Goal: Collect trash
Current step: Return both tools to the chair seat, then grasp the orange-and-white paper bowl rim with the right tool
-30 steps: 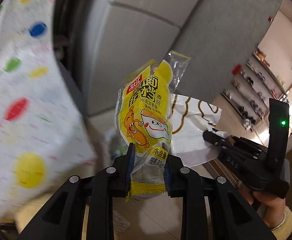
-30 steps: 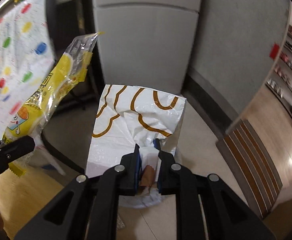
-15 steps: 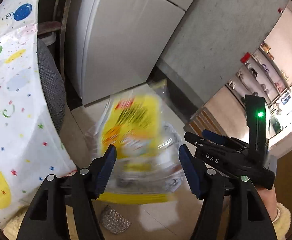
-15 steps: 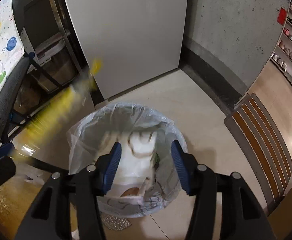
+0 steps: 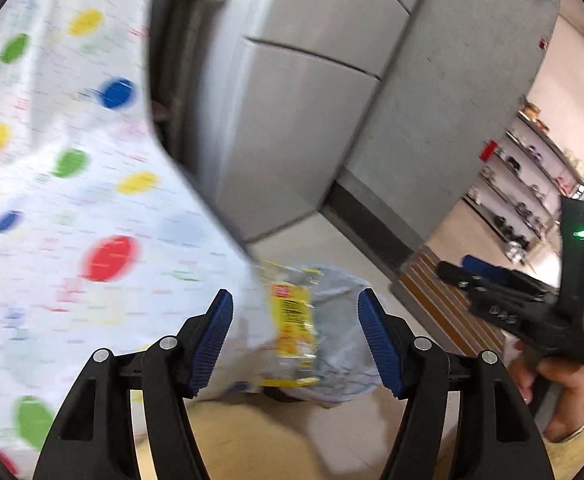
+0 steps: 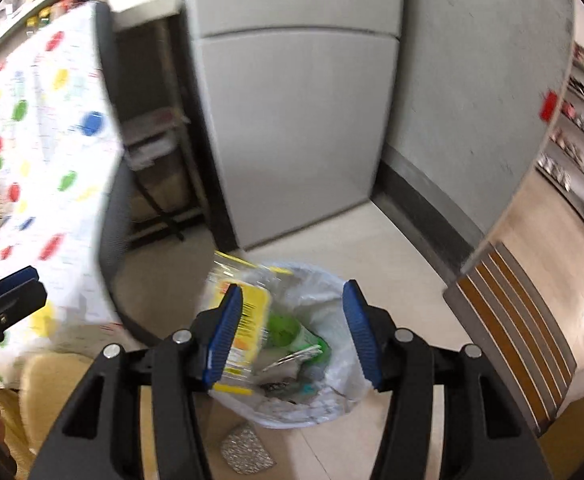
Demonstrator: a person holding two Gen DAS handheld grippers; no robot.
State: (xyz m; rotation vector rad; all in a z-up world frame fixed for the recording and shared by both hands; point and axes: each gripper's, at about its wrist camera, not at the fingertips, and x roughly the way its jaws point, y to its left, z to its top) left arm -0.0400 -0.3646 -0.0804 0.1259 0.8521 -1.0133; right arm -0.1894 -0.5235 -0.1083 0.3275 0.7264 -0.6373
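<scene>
Nearest the lens in each wrist view, 2 blue-padded fingers stand wide apart with nothing between them: the left gripper (image 5: 295, 340) and the right gripper (image 6: 290, 332) both hold no object, a posture consistent with release over a receptacle. Directly ahead of and below both claws sits the trash bin (image 6: 331, 396), lined with a pale plastic bag whose rim is folded outward, presumably so that dropped items fall inside the liner. The yellow snack wrapper (image 5: 292, 332), the task's object here, lies at the bin's mouth between the left claw's fingers in the picture but free of them; in the right wrist view it appears against the near-left rim, partly behind the left finger, and motion blur prevents telling whether it has settled or is falling. Deeper in the liner, ahead of the right claw, lie green packaging (image 6: 288, 332) and other crumpled refuse. On the floor just below the right claw rests a small foil scrap (image 6: 246, 450), apparently uncollected. To the left of both claws hangs a polka-dot tablecloth (image 5: 72, 208); beyond the bin stands a grey refrigerator (image 6: 295, 128), with shelving far right.
</scene>
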